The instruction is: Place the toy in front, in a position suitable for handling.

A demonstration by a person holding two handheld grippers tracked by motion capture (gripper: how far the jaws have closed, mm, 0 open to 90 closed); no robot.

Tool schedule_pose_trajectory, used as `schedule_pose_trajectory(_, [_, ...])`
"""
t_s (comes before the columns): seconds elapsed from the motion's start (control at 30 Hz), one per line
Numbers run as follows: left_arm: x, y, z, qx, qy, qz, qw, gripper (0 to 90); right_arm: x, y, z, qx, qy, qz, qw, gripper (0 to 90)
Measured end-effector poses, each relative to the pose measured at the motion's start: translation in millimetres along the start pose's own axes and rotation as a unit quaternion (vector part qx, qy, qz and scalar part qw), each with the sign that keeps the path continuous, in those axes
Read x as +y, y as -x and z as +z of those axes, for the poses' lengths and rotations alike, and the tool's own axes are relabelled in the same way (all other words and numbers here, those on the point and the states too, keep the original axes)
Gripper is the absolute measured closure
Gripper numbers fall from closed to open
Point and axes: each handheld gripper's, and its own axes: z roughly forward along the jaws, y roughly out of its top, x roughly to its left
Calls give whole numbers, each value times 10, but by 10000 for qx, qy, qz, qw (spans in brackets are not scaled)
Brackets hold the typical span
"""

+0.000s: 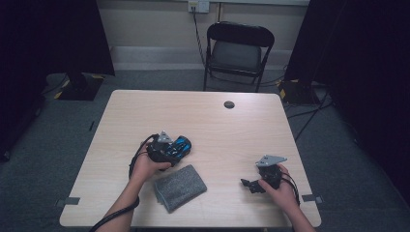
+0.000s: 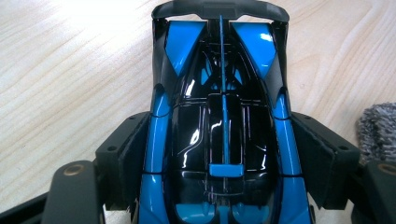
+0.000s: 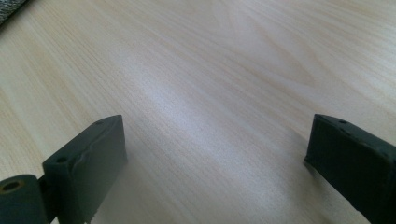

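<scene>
A glossy blue and black toy car [image 2: 219, 130] sits on the wooden table [image 1: 217, 125], left of the middle. My left gripper [image 2: 219, 158] straddles it from behind, and both black pads [image 2: 133, 154] lie against the car's sides, so the jaws are shut on it. From above, the car [image 1: 186, 143] pokes out of the left gripper [image 1: 175, 149] toward the right. My right gripper [image 1: 251, 184] rests near the table's front right, jaws wide open over bare wood [image 3: 215, 158] with nothing between them.
A folded grey cloth [image 1: 180, 187] lies just in front of the car, near the front edge; its corner shows as grey cloth [image 2: 378, 130] in the left gripper view. A round dark grommet [image 1: 229, 104] sits at the table's far side. A black folding chair [image 1: 238, 53] stands beyond.
</scene>
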Motion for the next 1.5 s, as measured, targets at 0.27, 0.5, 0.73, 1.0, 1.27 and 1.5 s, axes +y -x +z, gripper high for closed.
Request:
schedule_pose_trajectory(0.27, [33,22,2,114,-98,-42,9999,259,1,5,1,15,-1,-18,10000,40])
schedule_pose_trajectory(0.5, [63,57,-2,237,-102,28,9997,260,2,4,1,18,-2,-16,10000,40])
schedule_pose_trajectory(0.73, [89,42,-40,296,-156,40,9994,260,2,5,2,19,-2,-18,10000,40])
schedule_pose_trajectory(1.0, [120,22,-91,365,-140,23,9992,260,2,6,2,22,-3,-20,10000,40])
schedule_pose_trajectory(1.27, [98,20,-48,382,-265,3,9989,260,2,6,2,22,-3,-21,10000,39])
schedule_pose_trajectory(1.5, [70,-1,-43,342,-196,-174,9991,267,3,7,2,26,-2,-24,10000,39])
